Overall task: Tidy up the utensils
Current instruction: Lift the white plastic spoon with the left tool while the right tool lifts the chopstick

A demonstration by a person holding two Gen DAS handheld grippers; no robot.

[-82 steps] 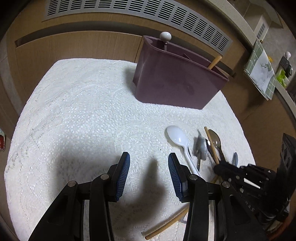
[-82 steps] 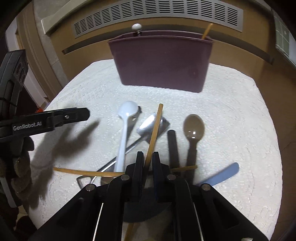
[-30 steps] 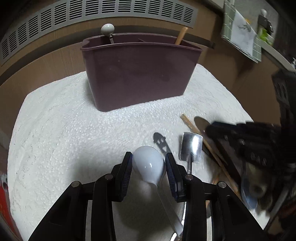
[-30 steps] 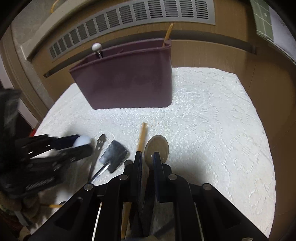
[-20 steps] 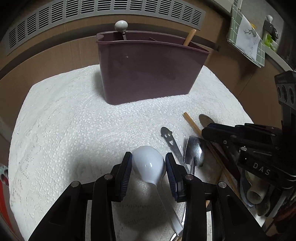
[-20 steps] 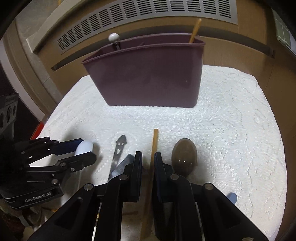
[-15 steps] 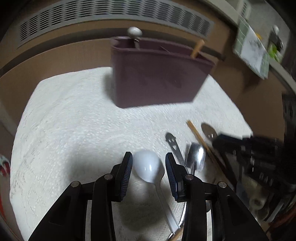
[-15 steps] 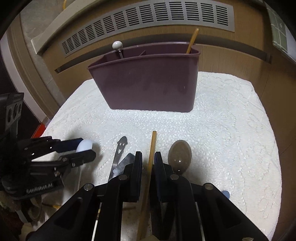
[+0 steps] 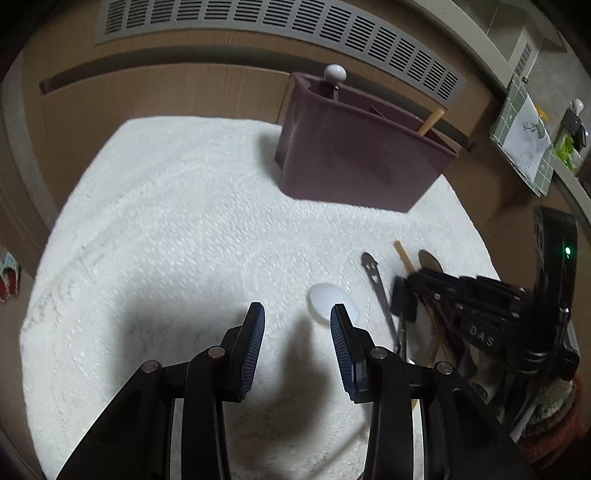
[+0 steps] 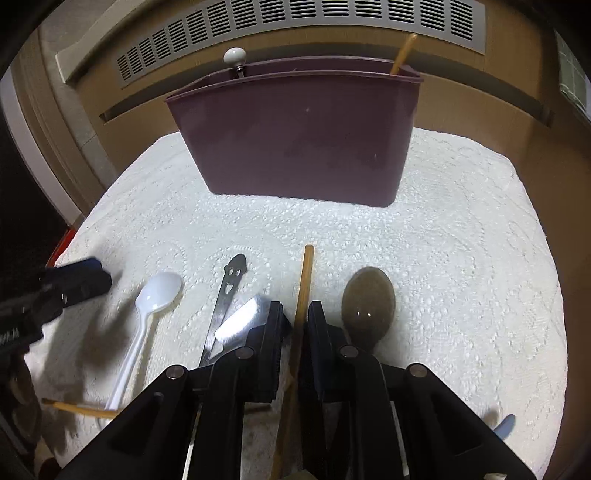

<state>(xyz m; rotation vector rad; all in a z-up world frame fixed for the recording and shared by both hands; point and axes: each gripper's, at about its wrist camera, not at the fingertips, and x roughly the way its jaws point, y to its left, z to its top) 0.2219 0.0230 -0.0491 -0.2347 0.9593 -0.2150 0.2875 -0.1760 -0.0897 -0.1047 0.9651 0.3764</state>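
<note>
A maroon utensil holder [image 9: 362,158] [image 10: 299,136] stands at the back of a white lace cloth [image 9: 166,229]. It holds a white-knobbed utensil [image 10: 235,57] and a wooden stick [image 10: 403,51]. My left gripper [image 9: 295,325] is open and empty, with a white plastic spoon [image 9: 328,301] [image 10: 155,299] lying just right of it. My right gripper [image 10: 295,321] is shut on a wooden chopstick [image 10: 304,280], with its tip over the cloth. A brown spoon [image 10: 367,302], a metal smiley-faced utensil [image 10: 229,288] and a shiny metal scoop [image 10: 240,319] lie beside it.
Another chopstick [image 10: 81,410] lies at the near left, and a blue handle tip [image 10: 504,426] at the near right. A wooden wall with a vent grille [image 9: 258,22] rises behind the table. A green checked towel [image 9: 524,144] hangs at the far right.
My left gripper has let go of the white spoon and swung left; the spoon now lies on the cloth. My right gripper still holds the chopstick and has moved nearer the holder.
</note>
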